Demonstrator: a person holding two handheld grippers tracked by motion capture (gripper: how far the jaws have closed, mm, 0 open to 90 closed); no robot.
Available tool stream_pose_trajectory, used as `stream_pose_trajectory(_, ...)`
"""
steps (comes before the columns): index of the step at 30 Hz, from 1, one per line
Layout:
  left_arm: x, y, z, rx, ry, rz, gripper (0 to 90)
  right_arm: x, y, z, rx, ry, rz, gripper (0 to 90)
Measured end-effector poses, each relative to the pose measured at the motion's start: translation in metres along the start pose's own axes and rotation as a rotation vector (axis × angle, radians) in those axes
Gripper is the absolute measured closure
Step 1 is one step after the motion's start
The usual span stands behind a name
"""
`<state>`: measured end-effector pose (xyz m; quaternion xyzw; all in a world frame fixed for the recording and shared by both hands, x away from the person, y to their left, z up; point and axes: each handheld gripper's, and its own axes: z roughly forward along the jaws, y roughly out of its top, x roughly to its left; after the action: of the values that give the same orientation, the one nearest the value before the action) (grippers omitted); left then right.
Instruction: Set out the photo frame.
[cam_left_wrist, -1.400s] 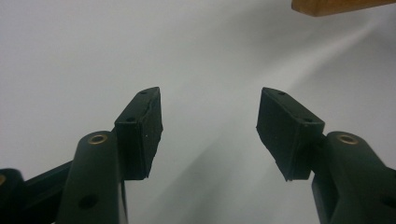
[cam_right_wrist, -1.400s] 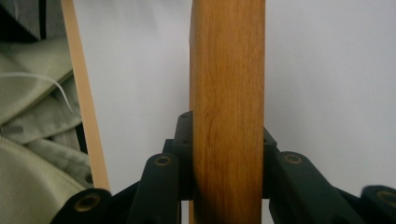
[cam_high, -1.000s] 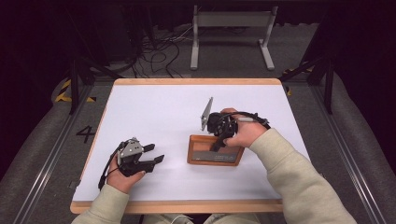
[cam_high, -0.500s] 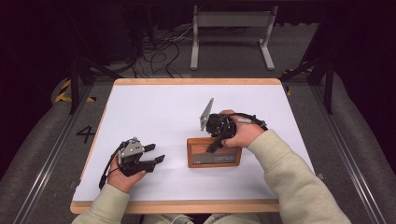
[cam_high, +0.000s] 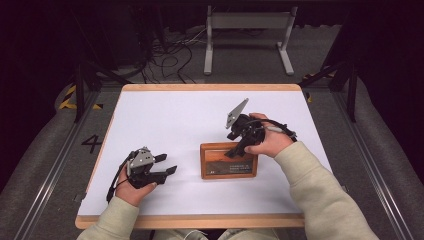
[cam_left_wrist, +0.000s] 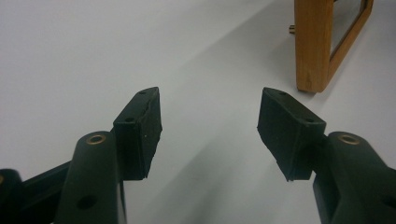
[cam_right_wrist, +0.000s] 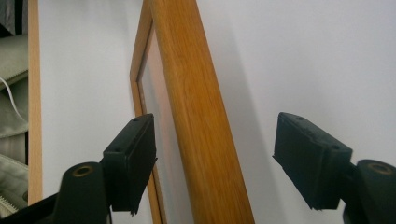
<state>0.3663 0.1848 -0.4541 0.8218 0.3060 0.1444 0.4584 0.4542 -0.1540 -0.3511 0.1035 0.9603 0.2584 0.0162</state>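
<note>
**Right jaws spreading off the frame**

Since a second ago, the right gripper (cam_high: 235, 150) has been opening its jaws; they are now standing wide astride the wooden frame's (cam_high: 228, 161) top rail, pads clear of it. That frame is lying flat on the white surface (cam_high: 165, 120). Off to the frame's left, the left gripper (cam_high: 167, 167) is resting wide and empty.

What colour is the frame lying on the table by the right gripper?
Warm orange-brown wood, the frame shows best in the right gripper view.
</note>
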Motion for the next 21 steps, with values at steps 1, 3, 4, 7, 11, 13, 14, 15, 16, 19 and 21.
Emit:
stream_pose_trajectory(1, 0.0, 0.0, 0.0, 0.001, 0.001, -0.001, 39.6, 0.001, -0.006, -0.008, -0.034, -0.026, 0.005, 29.5)
stream_pose_trajectory(3, 0.0, 0.0, 0.0, 0.004, 0.004, -0.002, 39.3, 0.002, -0.009, -0.012, -0.051, -0.039, 0.014, 28.8)
stream_pose_trajectory(4, 0.0, 0.0, -0.001, 0.004, 0.005, -0.005, 39.1, 0.003, -0.013, -0.016, -0.067, -0.052, 0.027, 28.0)
stream_pose_trajectory(7, 0.0, 0.0, -0.002, 0.007, 0.011, -0.012, 38.1, 0.008, -0.032, -0.034, -0.145, -0.117, 0.079, 26.5)
stream_pose_trajectory(11, 0.0, 0.0, -0.002, 0.008, 0.012, -0.015, 36.6, 0.013, -0.054, -0.048, -0.19, -0.18, 0.148, 24.0)
stream_pose_trajectory(13, -0.001, 0.0, -0.003, 0.01, 0.015, -0.012, 35.9, 0.016, -0.064, -0.054, -0.211, -0.213, 0.182, 21.8)
stream_pose_trajectory(14, -0.001, 0.0, -0.003, 0.01, 0.015, -0.012, 35.5, 0.017, -0.069, -0.056, -0.223, -0.221, 0.192, 21.2)
stream_pose_trajectory(15, -0.001, 0.001, -0.003, 0.008, 0.015, -0.013, 35.0, 0.02, -0.075, -0.059, -0.239, -0.234, 0.216, 19.9)
stream_pose_trajectory(16, 0.0, 0.001, -0.003, 0.007, 0.014, -0.013, 35.0, 0.02, -0.075, -0.059, -0.239, -0.234, 0.216, 19.9)
stream_pose_trajectory(19, -0.001, 0.001, -0.003, 0.0, 0.011, -0.025, 34.4, 0.027, -0.092, -0.062, -0.258, -0.27, 0.257, 17.9)
stream_pose_trajectory(21, 0.0, 0.001, -0.003, 0.002, 0.012, -0.026, 34.2, 0.033, -0.105, -0.061, -0.273, -0.284, 0.281, 17.0)
